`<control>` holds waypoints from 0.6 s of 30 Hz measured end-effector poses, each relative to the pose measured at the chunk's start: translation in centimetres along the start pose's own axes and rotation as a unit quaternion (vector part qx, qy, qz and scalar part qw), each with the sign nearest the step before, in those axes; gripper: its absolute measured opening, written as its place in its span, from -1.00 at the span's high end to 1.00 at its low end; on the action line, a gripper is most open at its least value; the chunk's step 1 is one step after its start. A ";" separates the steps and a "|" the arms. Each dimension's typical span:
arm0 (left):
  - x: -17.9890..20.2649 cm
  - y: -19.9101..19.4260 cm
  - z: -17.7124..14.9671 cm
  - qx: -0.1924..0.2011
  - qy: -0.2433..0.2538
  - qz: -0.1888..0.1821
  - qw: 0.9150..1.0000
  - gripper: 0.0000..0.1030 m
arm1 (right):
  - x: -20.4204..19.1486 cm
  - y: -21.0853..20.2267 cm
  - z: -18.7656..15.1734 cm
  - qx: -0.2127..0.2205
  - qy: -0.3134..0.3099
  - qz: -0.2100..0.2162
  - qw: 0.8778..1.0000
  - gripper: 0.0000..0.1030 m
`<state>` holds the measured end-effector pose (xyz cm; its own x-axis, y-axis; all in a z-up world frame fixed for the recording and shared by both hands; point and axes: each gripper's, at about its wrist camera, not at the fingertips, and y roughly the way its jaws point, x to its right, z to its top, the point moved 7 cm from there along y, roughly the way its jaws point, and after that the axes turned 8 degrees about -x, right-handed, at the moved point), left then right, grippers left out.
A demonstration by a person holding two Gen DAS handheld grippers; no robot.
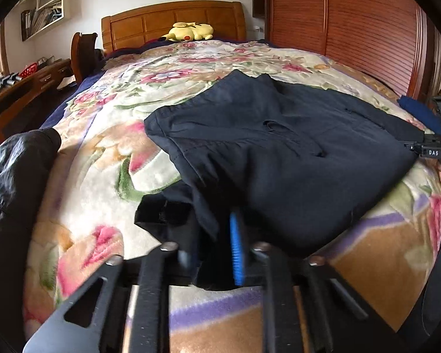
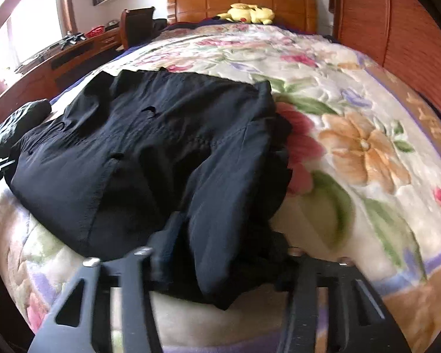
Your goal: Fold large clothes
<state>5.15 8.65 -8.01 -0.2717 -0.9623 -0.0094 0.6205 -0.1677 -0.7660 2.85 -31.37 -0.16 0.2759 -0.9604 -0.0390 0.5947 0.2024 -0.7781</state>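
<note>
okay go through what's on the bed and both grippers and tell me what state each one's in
Dark garment: spread on the blanket, partly folded, near edge bunched.
Left gripper: shut on the garment's near edge.
Right gripper: jaws around the garment's near edge; grip unclear.
Floral blanket: spread flat over the bed.
Yellow plush toy: lying by the headboard.
Black jacket: crumpled, left of the garment.

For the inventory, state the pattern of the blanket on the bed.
The blanket is cream with large pink, peach and purple flowers and green leaves; the right wrist view shows it best.
</note>
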 end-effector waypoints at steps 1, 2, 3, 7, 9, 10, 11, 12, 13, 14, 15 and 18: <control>0.0 -0.2 0.0 0.002 -0.003 -0.003 1.000 0.78 | 0.0 -0.3 0.0 0.005 -0.005 0.000 1.000 0.42; 0.0 -0.4 -0.1 0.004 -0.004 -0.006 1.000 0.81 | -0.1 -0.7 0.0 0.011 -0.007 -0.001 1.000 0.48; 0.1 -0.7 -0.1 0.006 -0.003 -0.006 1.000 0.82 | -0.1 -1.0 0.0 0.016 -0.010 -0.003 1.000 0.50; 0.4 -1.5 -0.2 0.009 -0.001 -0.011 1.000 0.84 | 0.1 -2.7 0.0 0.036 -0.021 -0.010 0.999 0.56; 0.5 -2.2 -0.2 0.010 -0.006 -0.017 1.000 0.84 | 0.1 -3.8 0.0 0.045 -0.029 -0.012 0.999 0.57; 0.7 -2.6 -0.3 0.011 -0.005 -0.017 1.000 0.84 | 0.0 -4.4 0.0 0.049 -0.033 -0.014 0.998 0.57; 1.1 -3.1 -0.3 0.013 -0.002 -0.017 1.000 0.84 | 0.0 -4.9 -0.1 0.052 -0.037 -0.017 0.998 0.57; 1.3 -3.4 -0.4 0.014 0.000 -0.017 1.000 0.84 | 0.1 -5.4 -0.2 0.054 -0.040 -0.020 0.998 0.57; 1.8 -3.8 -0.5 0.016 0.002 -0.020 1.000 0.84 | 0.2 -5.8 -0.3 0.058 -0.040 -0.023 0.997 0.58; 2.3 -4.2 -0.7 0.017 0.005 -0.023 1.000 0.84 | 0.5 -6.4 -0.4 0.061 -0.038 -0.023 0.997 0.58; 2.6 -4.6 -0.8 0.018 0.009 -0.026 0.999 0.84 | 0.9 -7.0 -0.6 0.065 -0.036 -0.023 0.997 0.58; 4.4 -5.2 -1.4 0.018 0.028 -0.027 0.999 0.84 | 1.5 -8.8 -1.7 0.074 -0.031 -0.024 0.996 0.58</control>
<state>-0.29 5.60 -4.91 -0.3463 -0.9381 -0.0049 0.6289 -0.2283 -0.7432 -3.22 -34.90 5.54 0.2877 -0.9569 0.0391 0.7125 0.1866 -0.6764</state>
